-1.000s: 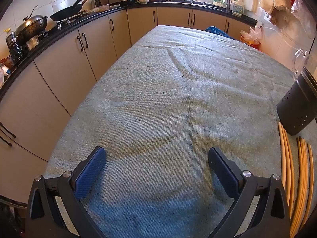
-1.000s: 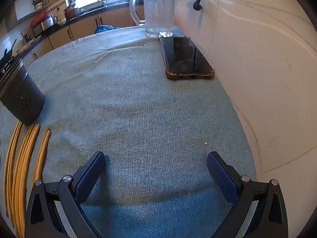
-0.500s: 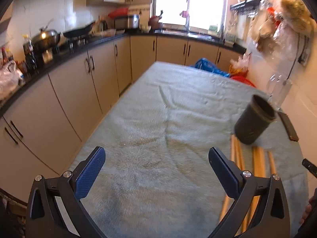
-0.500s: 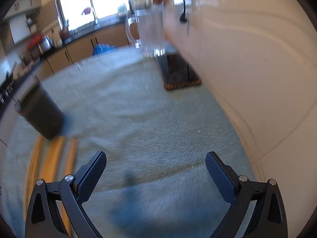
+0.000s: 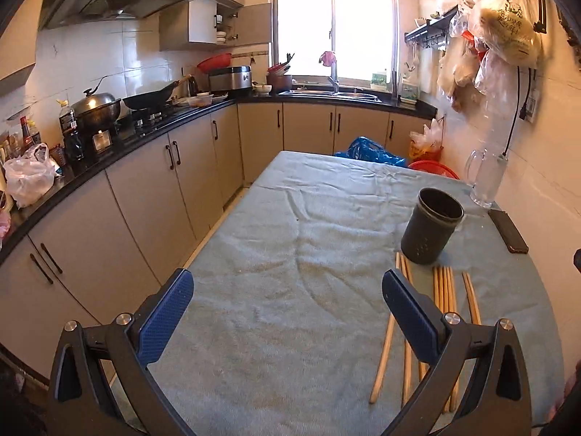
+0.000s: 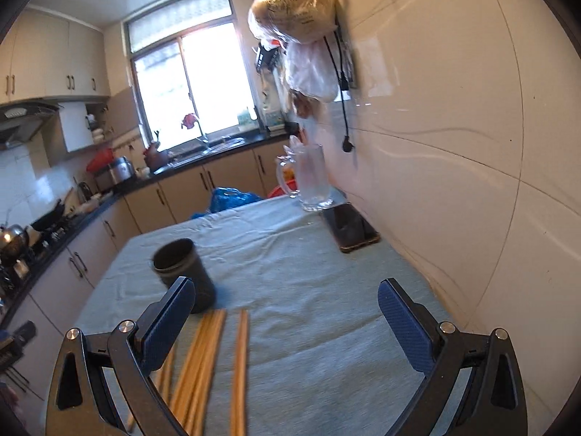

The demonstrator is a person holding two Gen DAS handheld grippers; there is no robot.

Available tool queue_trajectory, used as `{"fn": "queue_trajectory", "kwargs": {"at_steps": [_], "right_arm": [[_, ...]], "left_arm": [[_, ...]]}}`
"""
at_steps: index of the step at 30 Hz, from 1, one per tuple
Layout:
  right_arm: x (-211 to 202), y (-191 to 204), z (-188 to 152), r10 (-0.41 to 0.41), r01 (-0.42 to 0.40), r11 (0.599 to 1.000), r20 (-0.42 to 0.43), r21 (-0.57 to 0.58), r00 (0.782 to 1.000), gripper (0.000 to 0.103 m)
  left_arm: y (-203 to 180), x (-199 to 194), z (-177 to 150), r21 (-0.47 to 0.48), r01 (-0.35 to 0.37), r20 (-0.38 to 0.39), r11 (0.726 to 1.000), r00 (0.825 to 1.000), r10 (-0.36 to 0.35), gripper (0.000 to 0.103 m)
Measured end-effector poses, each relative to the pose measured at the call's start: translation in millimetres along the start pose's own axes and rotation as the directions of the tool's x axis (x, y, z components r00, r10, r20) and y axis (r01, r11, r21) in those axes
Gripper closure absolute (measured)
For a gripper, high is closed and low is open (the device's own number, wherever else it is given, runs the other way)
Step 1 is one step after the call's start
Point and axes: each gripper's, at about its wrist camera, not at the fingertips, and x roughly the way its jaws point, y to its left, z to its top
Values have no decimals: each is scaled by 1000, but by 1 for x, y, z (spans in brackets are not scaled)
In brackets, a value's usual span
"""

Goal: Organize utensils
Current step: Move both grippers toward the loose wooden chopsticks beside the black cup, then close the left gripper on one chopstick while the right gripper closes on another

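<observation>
Several wooden chopsticks (image 5: 443,298) lie side by side on the grey-green table cloth (image 5: 290,254), just in front of a dark perforated utensil holder (image 5: 430,230) that stands upright and looks empty. In the right wrist view the chopsticks (image 6: 207,356) lie below the left finger and the holder (image 6: 181,269) stands behind it. My left gripper (image 5: 287,319) is open and empty, raised above the table, left of the chopsticks. My right gripper (image 6: 287,327) is open and empty, raised above the cloth, right of the chopsticks.
A glass mug (image 5: 484,178) and a black phone (image 5: 508,230) sit at the table's far right by the tiled wall (image 6: 454,181). Kitchen cabinets (image 5: 152,189) run along the left. Plastic bags (image 6: 301,11) hang from the wall above the mug.
Both grippers have risen and tilted up from close over the cloth, so the views now take in the whole table and kitchen. Both stay open and empty.
</observation>
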Motion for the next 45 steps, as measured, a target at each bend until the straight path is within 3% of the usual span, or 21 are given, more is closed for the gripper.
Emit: {"fn": "queue_trajectory", "kwargs": {"at_steps": [19, 27, 32, 34, 36, 39, 41, 45], "right_arm": [[17, 2, -18, 19, -22, 1000, -109, -21, 994, 1], [43, 1, -32, 34, -42, 999, -205, -33, 978, 1], [82, 1, -57, 47, -87, 992, -371, -94, 927, 3], [94, 3, -66, 45, -106, 987, -416, -124, 908, 20], [105, 5, -72, 57, -131, 983, -458, -132, 887, 29], [121, 5, -78, 80, -156, 981, -498, -114, 864, 40], [129, 8, -78, 77, -163, 978, -503, -129, 861, 41], [138, 16, -80, 69, -176, 971, -518, -160, 853, 42]], "left_arm": [[3, 9, -13, 23, -12, -52, 1000, 999, 13, 0], [1, 35, -17, 52, 52, -127, 997, 991, -45, 0], [-15, 64, -24, 117, 155, -227, 981, 966, -125, 0], [-27, 76, -27, 125, 223, -276, 967, 944, -182, 3], [-39, 89, -29, 128, 281, -325, 951, 918, -228, 23], [-59, 114, -32, 129, 336, -400, 933, 879, -261, 45], [-70, 125, -34, 125, 368, -416, 921, 862, -288, 45], [-88, 144, -38, 159, 378, -446, 912, 852, -275, 48]]}}
